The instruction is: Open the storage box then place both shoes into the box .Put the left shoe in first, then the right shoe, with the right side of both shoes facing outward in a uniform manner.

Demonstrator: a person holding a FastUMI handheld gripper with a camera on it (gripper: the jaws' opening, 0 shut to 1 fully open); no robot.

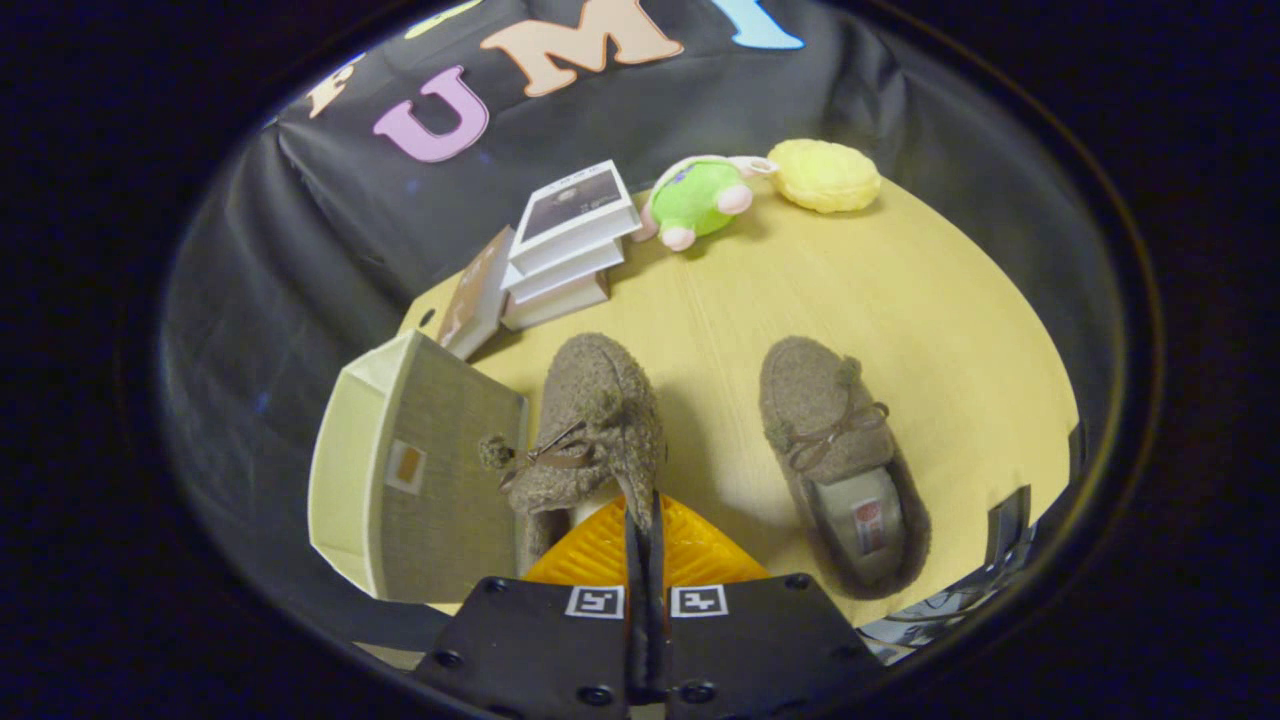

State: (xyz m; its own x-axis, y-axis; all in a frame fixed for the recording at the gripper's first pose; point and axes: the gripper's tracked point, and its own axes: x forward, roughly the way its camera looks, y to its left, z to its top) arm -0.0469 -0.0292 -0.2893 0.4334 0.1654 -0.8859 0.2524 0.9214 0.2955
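Tongs [645, 520] clenched on heel rim of left shoe [590, 430], shoe seemingly lifted off table [900, 300], though hard to tell. Storage box [420, 480] just left of it, touching or nearly; lid state unclear from this angle. Right shoe [840, 460] flat on table, apart to right. Neither shoe boxed yet. Books [560, 250], plush toy [700, 200] beyond; open table between shoes.

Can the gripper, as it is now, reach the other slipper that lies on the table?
Probably not yet: the gripper is shut on the edge of the left slipper. The right slipper lies uncovered on the table beside it, so the way looks free once the fingers let go.
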